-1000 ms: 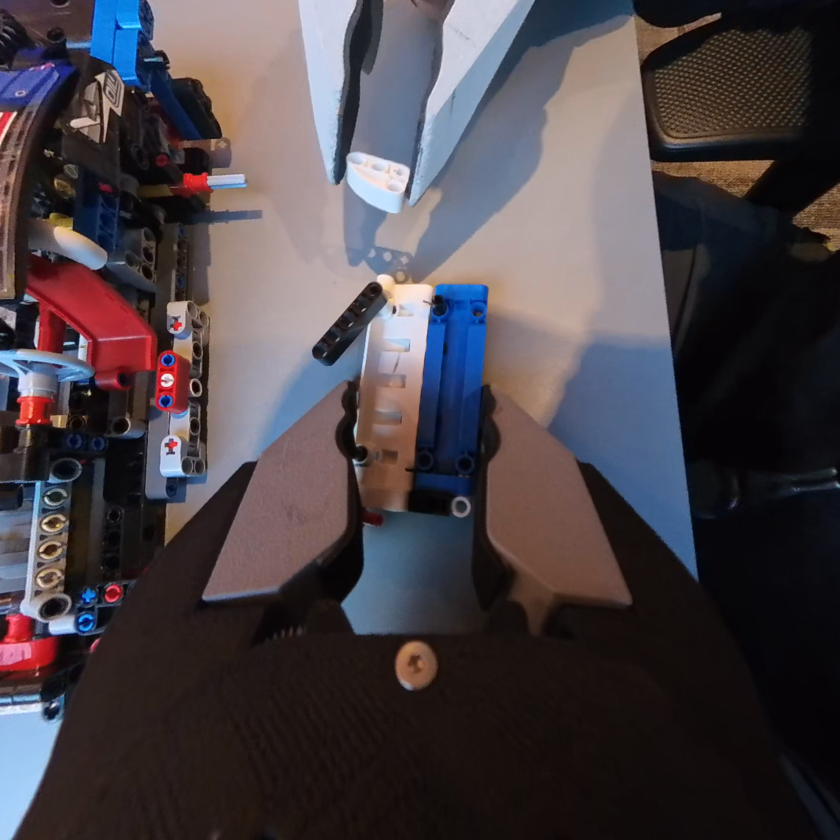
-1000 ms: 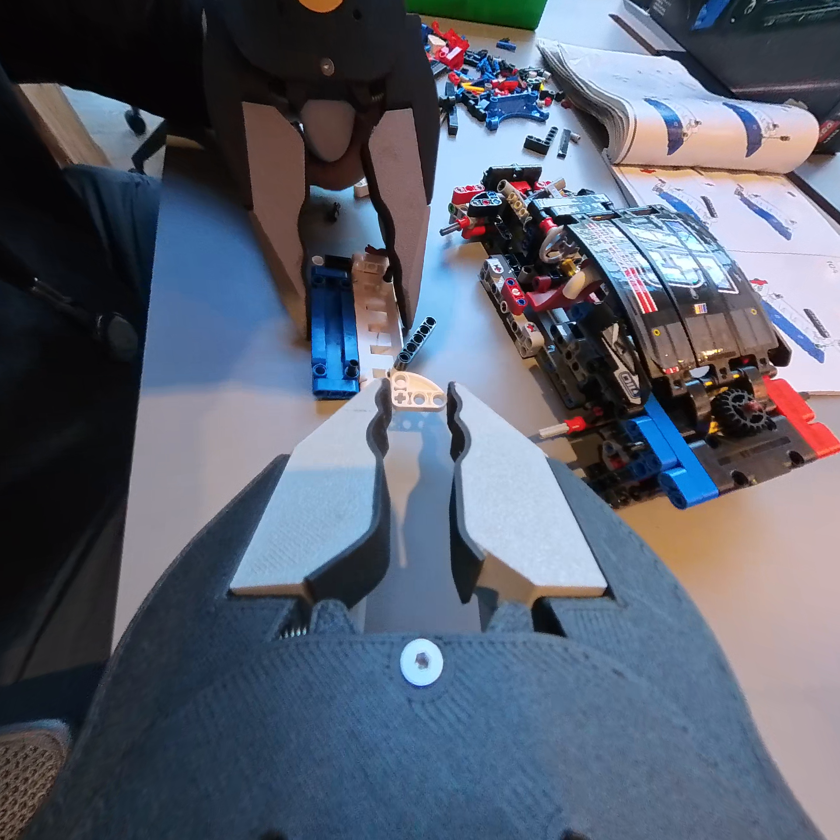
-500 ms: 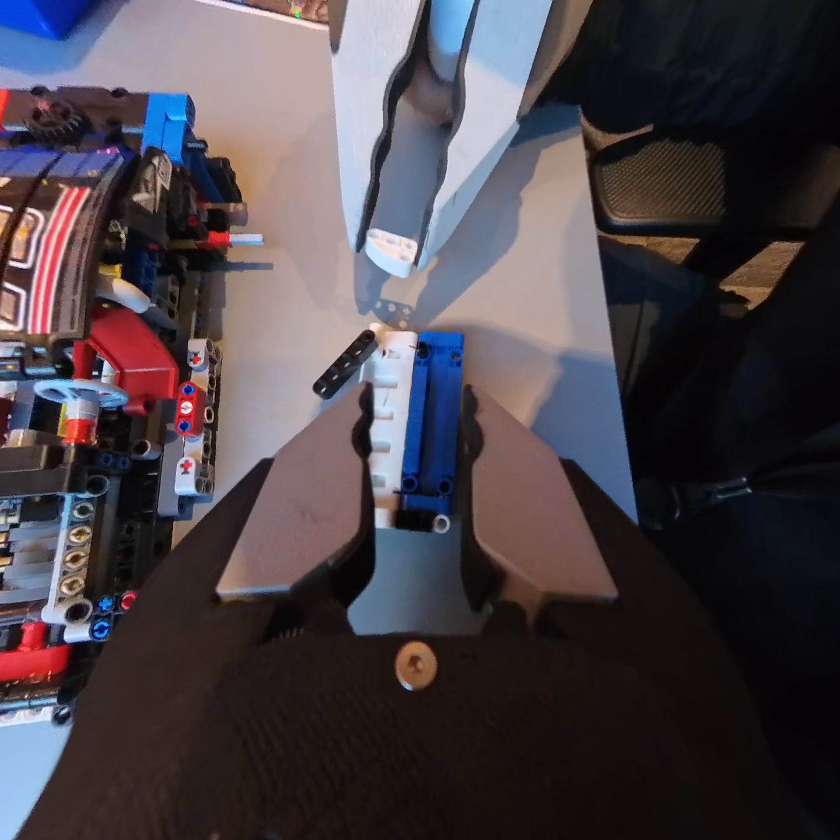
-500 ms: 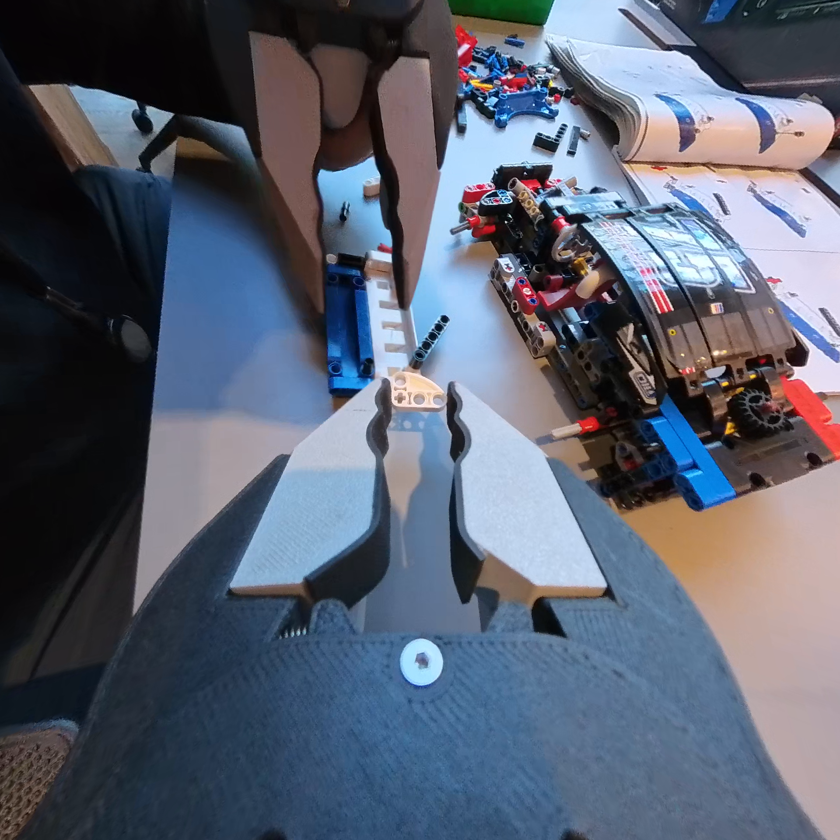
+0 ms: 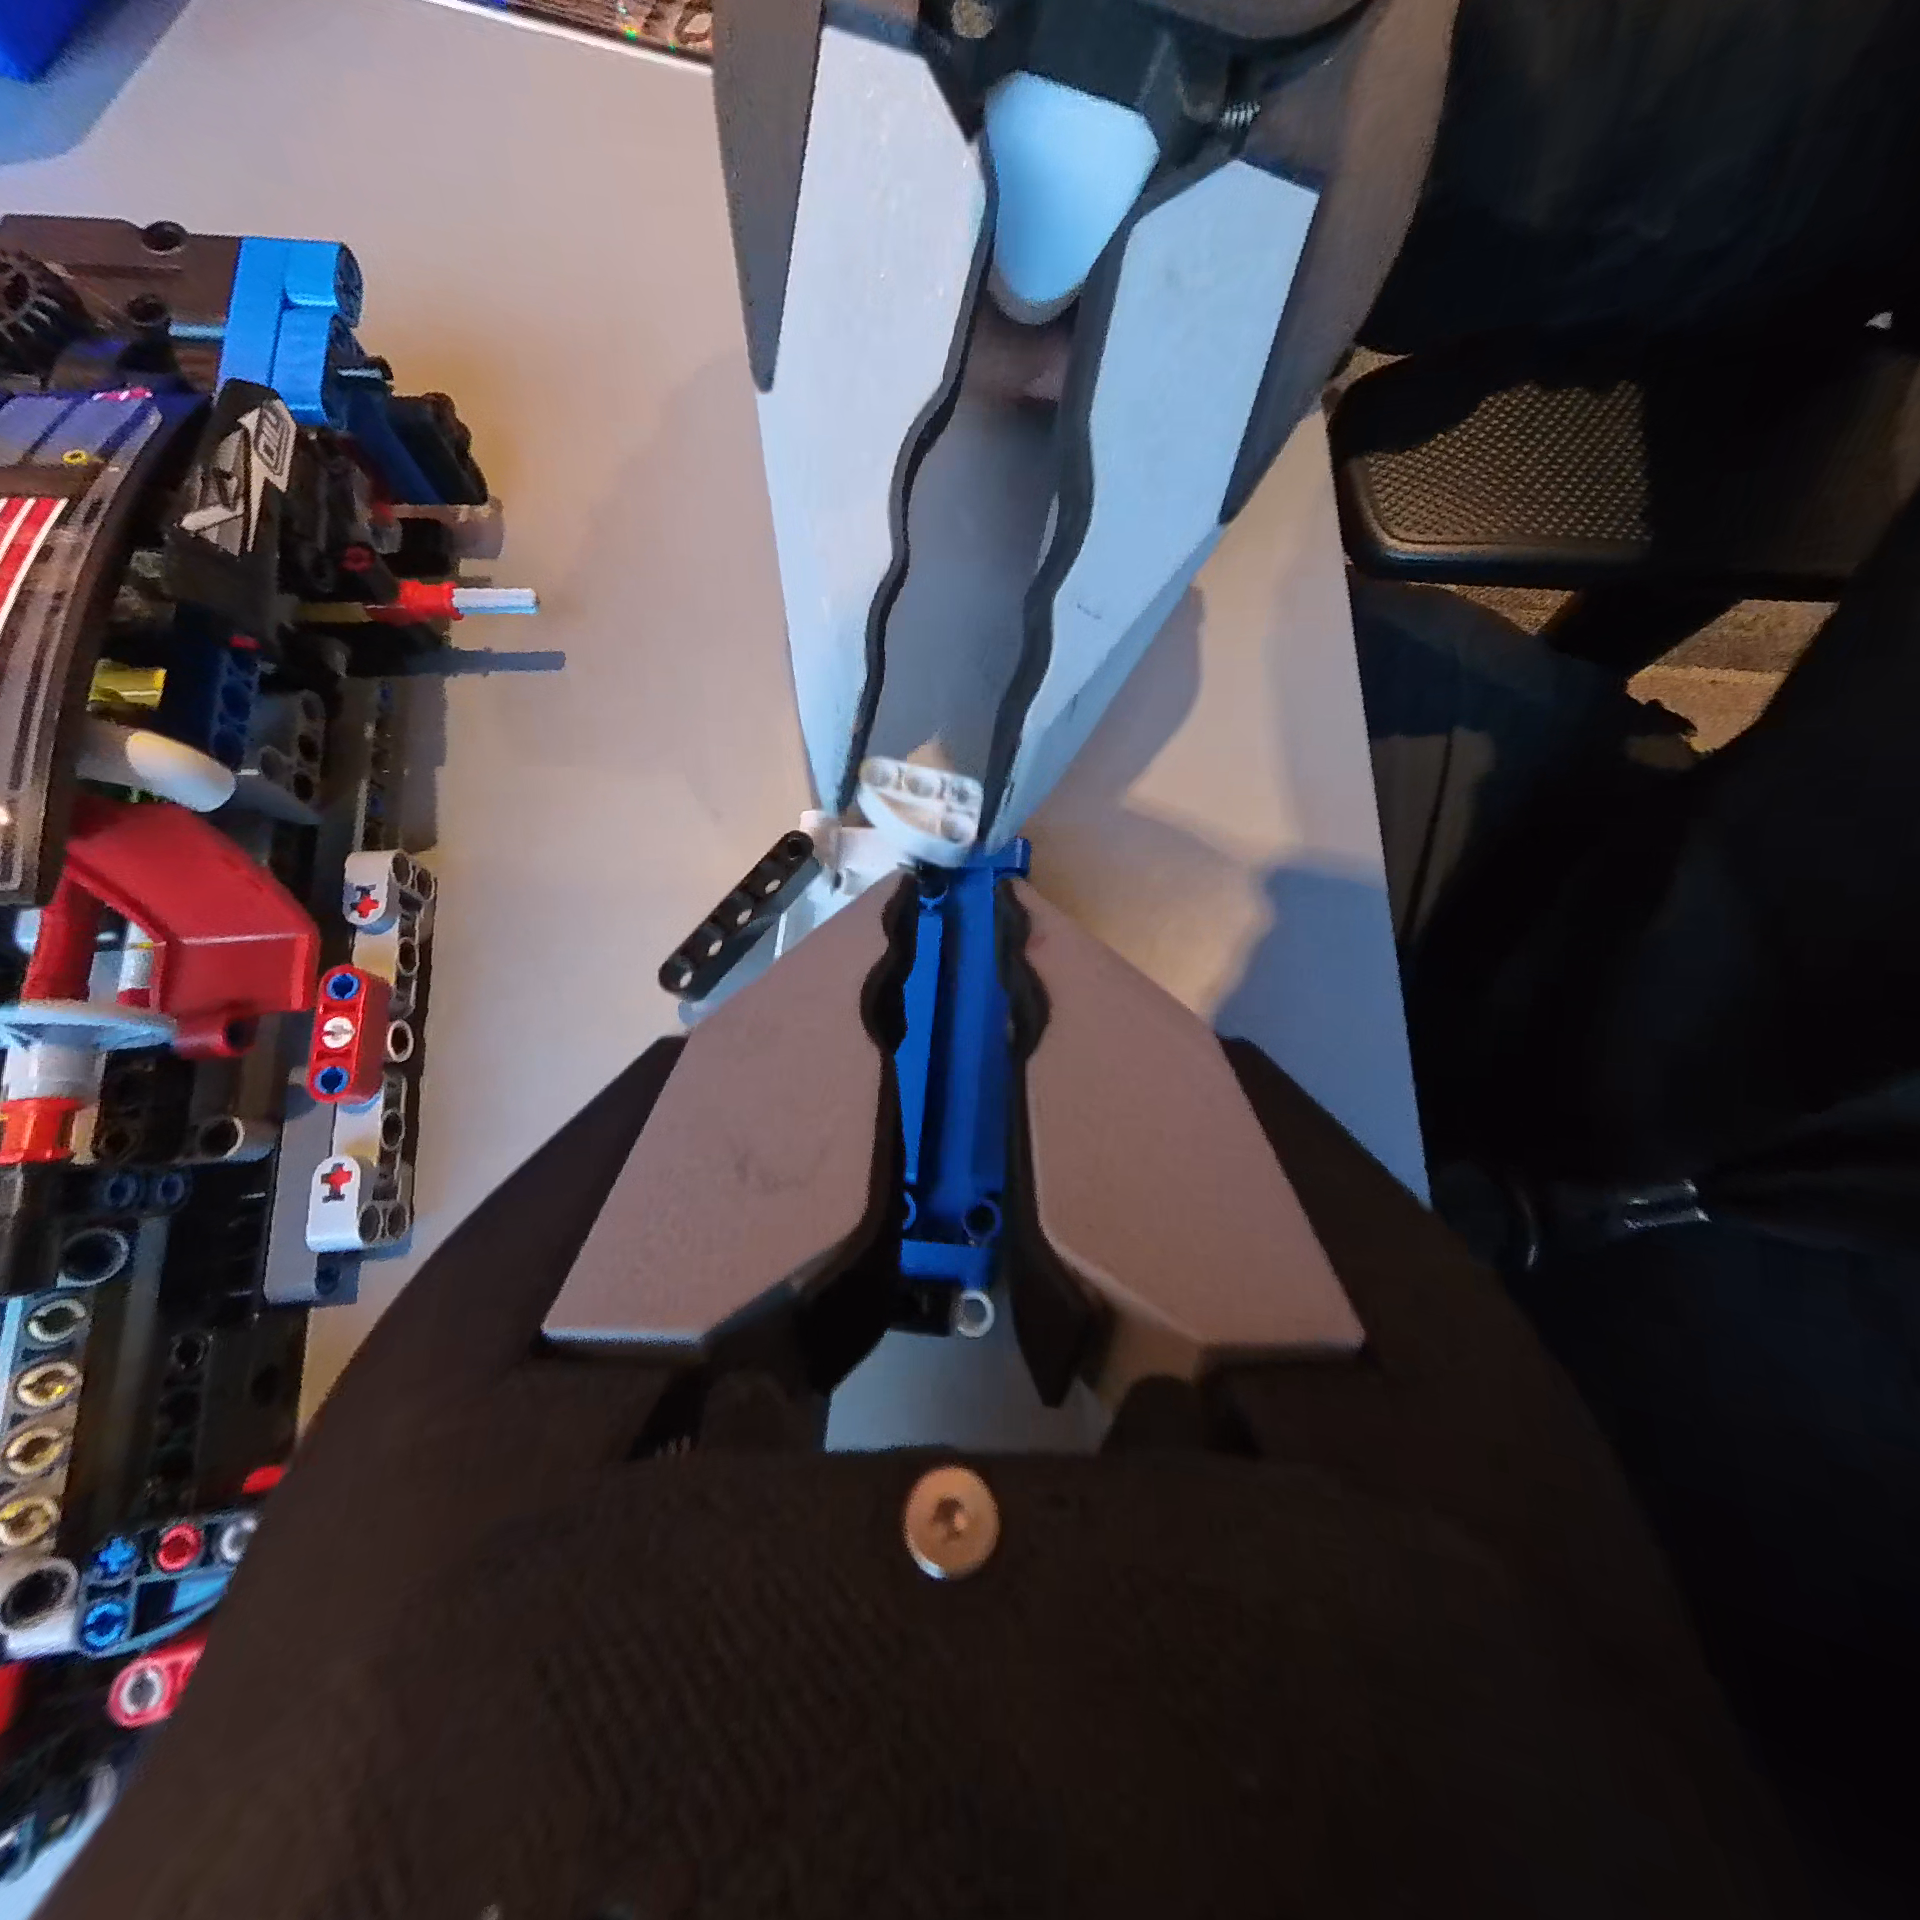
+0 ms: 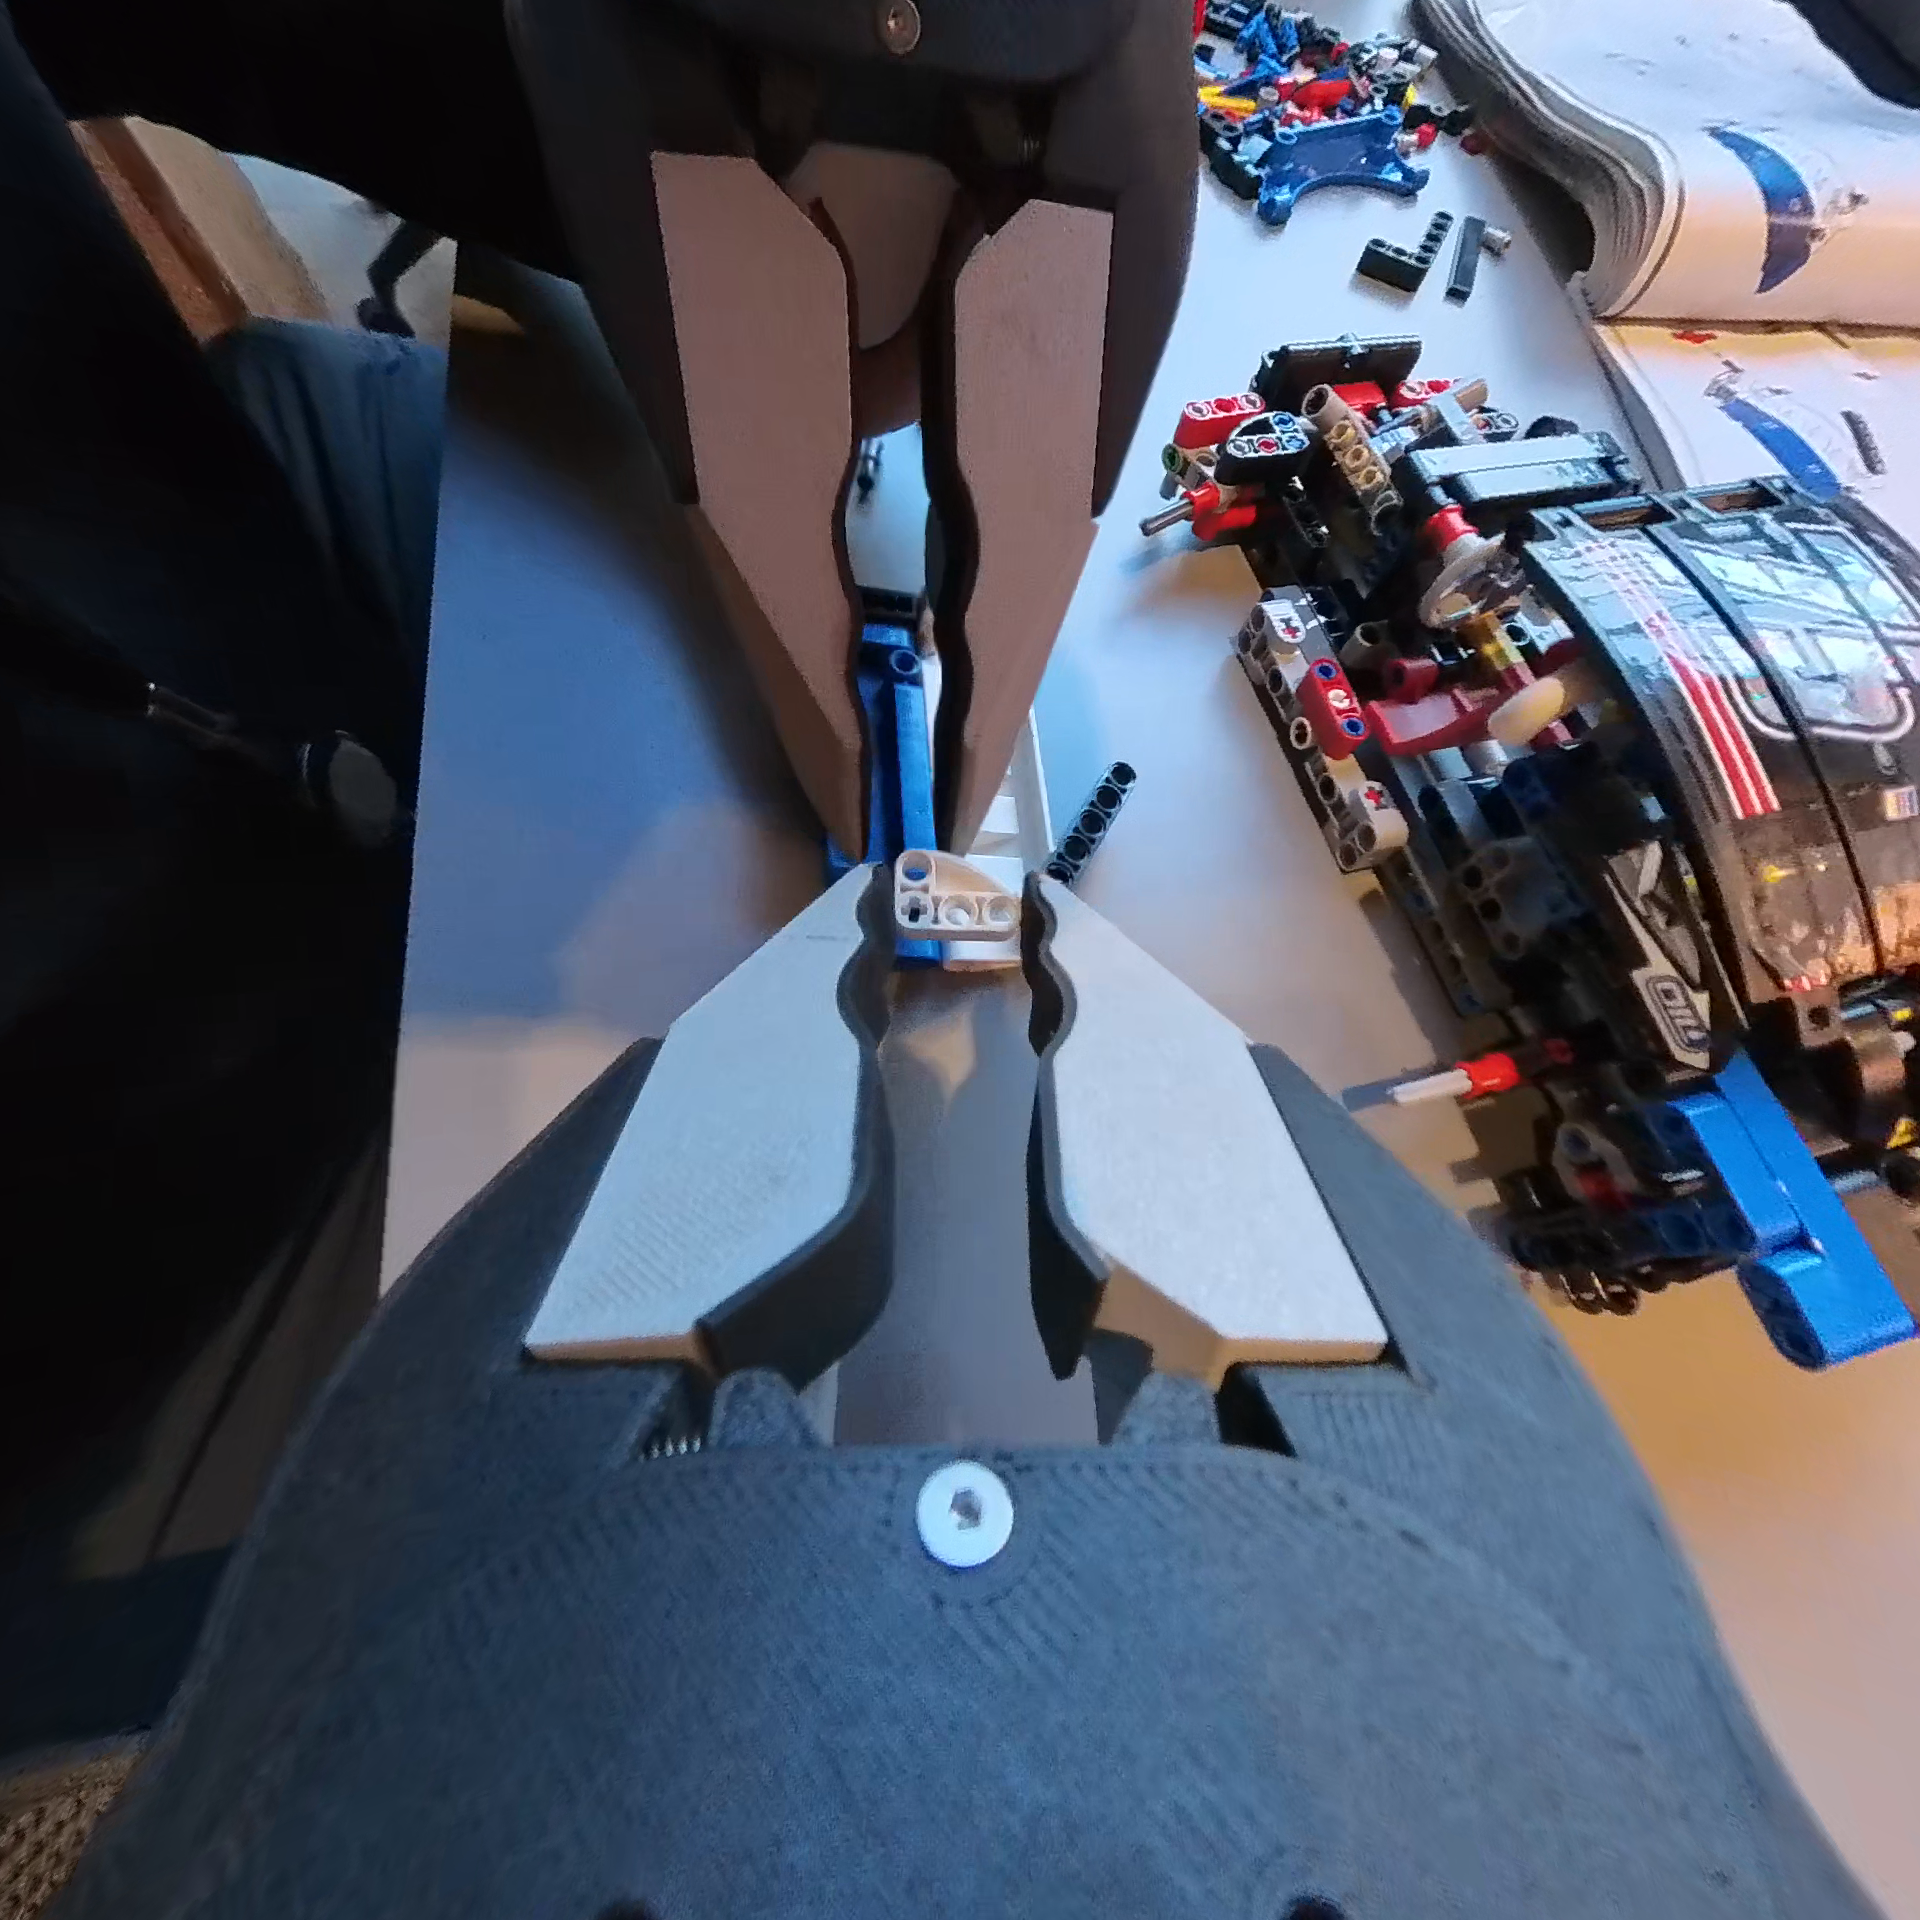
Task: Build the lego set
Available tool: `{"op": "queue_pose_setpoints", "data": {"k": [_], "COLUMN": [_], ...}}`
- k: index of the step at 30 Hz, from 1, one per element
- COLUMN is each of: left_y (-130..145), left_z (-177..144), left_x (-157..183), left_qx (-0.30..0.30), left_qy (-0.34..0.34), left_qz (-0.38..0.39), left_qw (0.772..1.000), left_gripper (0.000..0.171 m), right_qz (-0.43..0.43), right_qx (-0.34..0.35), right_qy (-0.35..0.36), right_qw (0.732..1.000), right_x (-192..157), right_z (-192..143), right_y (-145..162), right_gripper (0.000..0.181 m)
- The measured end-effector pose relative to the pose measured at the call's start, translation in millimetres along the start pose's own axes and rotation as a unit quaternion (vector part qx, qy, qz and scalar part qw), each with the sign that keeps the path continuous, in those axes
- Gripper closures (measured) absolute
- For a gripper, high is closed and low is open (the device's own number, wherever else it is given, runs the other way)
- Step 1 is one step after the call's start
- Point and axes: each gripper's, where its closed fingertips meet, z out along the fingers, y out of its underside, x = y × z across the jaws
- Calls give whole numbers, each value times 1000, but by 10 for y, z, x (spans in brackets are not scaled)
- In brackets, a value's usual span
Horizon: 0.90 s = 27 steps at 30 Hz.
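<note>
Your left gripper (image 5: 951, 904) fingers pinch the long blue plastic panel (image 5: 951, 1049) on the worktop (image 5: 623, 312), so keep your right gripper's (image 6: 956, 904) small white curved connector (image 6: 951, 902) square to its end holes.

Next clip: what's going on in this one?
A person is building a lego set with two handheld tools. The left tool is shut on a blue panel joined to a white panel on the table. The right tool holds a small white piece at the blue panel's end, seemingly lining it up. The half-built car sits alongside, with an open manual and loose parts beyond.
</note>
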Motion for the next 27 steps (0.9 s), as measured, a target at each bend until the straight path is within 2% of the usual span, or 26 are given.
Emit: {"op": "queue_pose_setpoints", "data": {"k": [13, 20, 27], "left_y": [-15, -37, -20], "left_z": [-27, -32, -17], "left_x": [-62, -48, -74], "left_qx": [0, 11, 5], "left_qy": [-18, 7, -1], "left_qz": [23, -2, -1], "left_qw": [1000, 1000, 1000], "left_gripper": [167, 167, 168], "right_qz": [10, 15, 15], "right_qx": [-18, -30, -35], "right_qy": [4, 10, 16], "right_qw": [1000, 999, 999], "right_x": [15, 37, 57], "right_z": [57, 75, 73], "right_y": [38, 63, 56], "right_gripper": [160, 159, 159]}}
